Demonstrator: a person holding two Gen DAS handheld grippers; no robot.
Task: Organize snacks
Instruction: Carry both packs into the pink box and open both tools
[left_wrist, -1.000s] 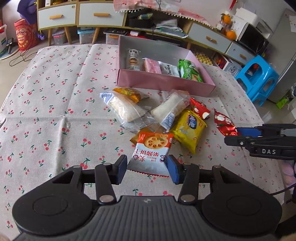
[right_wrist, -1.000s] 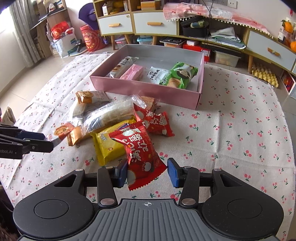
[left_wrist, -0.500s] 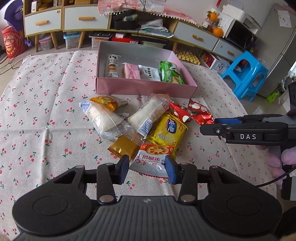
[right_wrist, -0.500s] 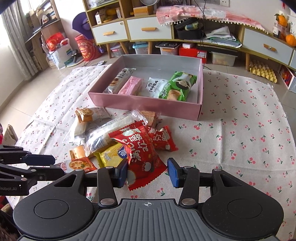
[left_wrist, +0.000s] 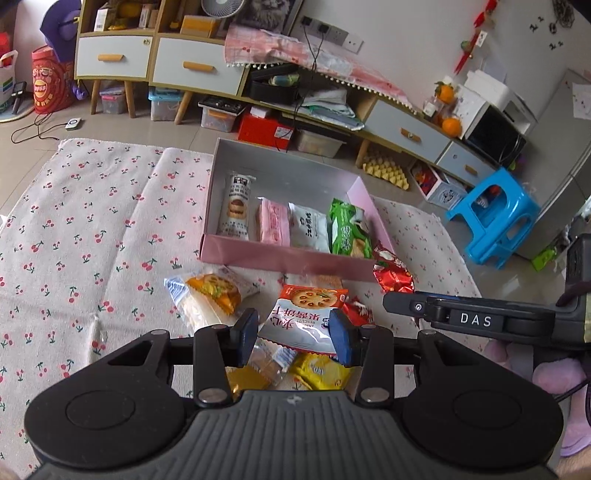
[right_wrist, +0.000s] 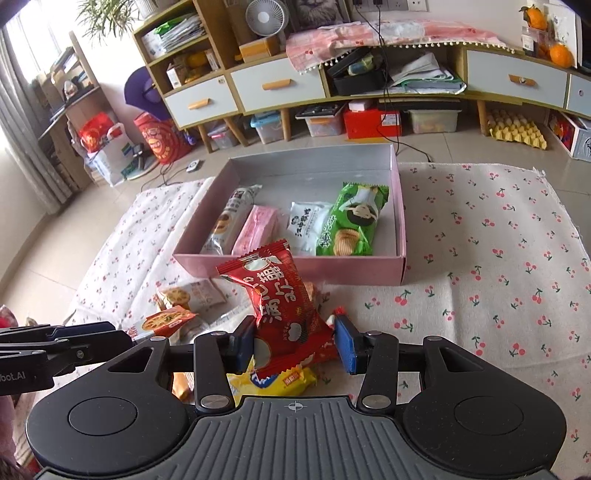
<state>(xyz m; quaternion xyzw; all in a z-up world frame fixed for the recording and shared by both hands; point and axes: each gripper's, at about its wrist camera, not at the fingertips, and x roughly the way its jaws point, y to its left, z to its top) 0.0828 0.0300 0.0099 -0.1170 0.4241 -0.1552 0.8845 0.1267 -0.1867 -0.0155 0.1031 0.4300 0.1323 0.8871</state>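
Observation:
My left gripper (left_wrist: 293, 338) is shut on a white and orange biscuit packet (left_wrist: 304, 319), held above the snack pile. My right gripper (right_wrist: 300, 343) is shut on a red snack packet (right_wrist: 280, 295), also lifted; that packet also shows in the left wrist view (left_wrist: 393, 273). The pink box (left_wrist: 291, 260) lies ahead on the cherry-print cloth (left_wrist: 74, 229) and holds several snacks, among them a green chip bag (right_wrist: 351, 225) and a pink packet (right_wrist: 258, 229). Loose snacks stay below, such as a yellow packet (left_wrist: 319, 371) and a bread bag (left_wrist: 210, 295).
The right gripper's body (left_wrist: 480, 321) crosses the right side of the left wrist view. Beyond the cloth is floor, a long cabinet with drawers (right_wrist: 258, 88) and storage bins. A blue stool (left_wrist: 498, 218) stands to the right.
Both grippers have risen with their packets and moved toward the pink box. The pile on the cloth now lies lower and nearer in both views.

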